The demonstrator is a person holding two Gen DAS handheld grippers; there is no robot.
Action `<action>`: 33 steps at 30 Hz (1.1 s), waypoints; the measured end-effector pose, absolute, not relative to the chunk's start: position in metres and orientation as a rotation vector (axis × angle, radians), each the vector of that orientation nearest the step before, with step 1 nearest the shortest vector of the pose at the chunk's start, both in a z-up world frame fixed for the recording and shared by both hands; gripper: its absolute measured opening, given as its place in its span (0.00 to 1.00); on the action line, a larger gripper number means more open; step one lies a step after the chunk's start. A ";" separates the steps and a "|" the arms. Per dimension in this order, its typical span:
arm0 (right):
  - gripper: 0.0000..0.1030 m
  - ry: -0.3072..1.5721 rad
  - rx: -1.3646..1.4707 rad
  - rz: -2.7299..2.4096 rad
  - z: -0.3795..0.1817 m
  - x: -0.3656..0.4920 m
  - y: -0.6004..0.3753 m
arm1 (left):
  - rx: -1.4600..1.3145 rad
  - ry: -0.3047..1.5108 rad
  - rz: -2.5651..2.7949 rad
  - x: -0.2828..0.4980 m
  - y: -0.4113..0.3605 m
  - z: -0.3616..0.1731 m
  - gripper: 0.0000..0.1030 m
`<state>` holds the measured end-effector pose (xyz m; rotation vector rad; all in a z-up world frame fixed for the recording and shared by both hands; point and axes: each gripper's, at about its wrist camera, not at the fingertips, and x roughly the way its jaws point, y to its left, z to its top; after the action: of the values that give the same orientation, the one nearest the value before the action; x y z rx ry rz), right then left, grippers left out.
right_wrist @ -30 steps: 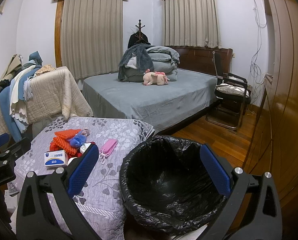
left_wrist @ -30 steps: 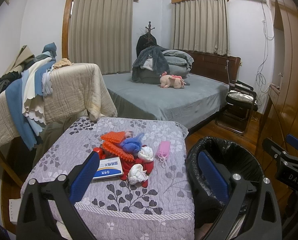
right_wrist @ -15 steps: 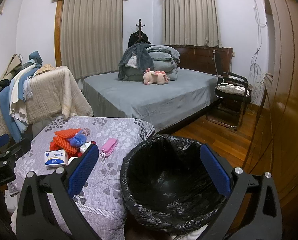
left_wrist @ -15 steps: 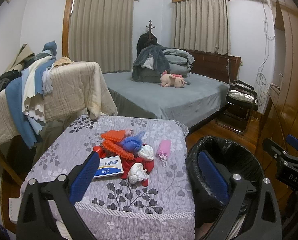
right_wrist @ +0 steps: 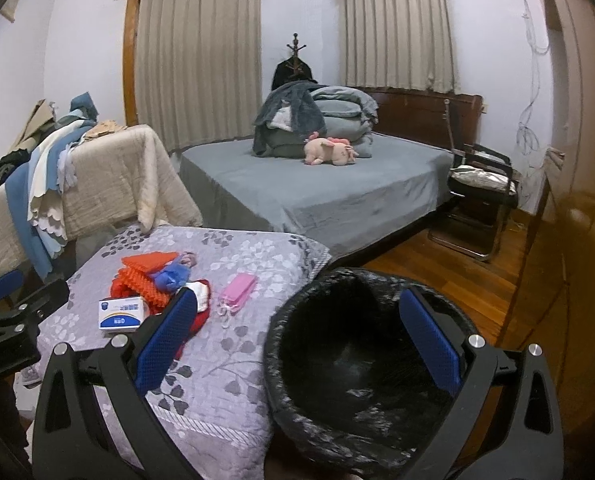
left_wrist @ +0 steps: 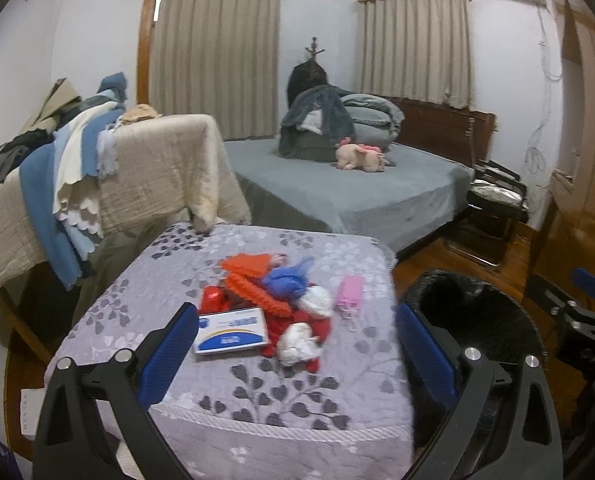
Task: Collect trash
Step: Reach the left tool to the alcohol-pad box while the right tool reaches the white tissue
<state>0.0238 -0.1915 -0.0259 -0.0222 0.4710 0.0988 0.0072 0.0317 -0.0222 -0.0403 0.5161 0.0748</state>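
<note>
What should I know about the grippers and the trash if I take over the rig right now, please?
Left gripper: jaws open, empty, aimed at the pile.
Right gripper: jaws open, empty, over the black-lined trash bin.
On the floral-covered table: blue-and-white box, crumpled white tissues, pink face mask, orange and red scraps.
Done: nothing visible in the bin.
Left: everything.

The bin (left_wrist: pixel 473 320) is partly hidden in the left view by a finger (left_wrist: pixel 425 350), and its near rim is cut off by the lower edge. The pile (left_wrist: pixel 281 304) is blurred there; its items cannot be told apart. In the right view the box (right_wrist: pixel 122 314) print is too small to read.
</note>
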 end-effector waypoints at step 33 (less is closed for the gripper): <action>0.61 0.749 -0.127 0.401 -0.174 0.138 -0.023 | -0.060 0.732 0.230 0.087 0.174 -0.145 0.84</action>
<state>0.1378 -0.0232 -0.1739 -0.1270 0.7487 0.4009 0.0869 0.1742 -0.1447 -0.0600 0.7319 0.2299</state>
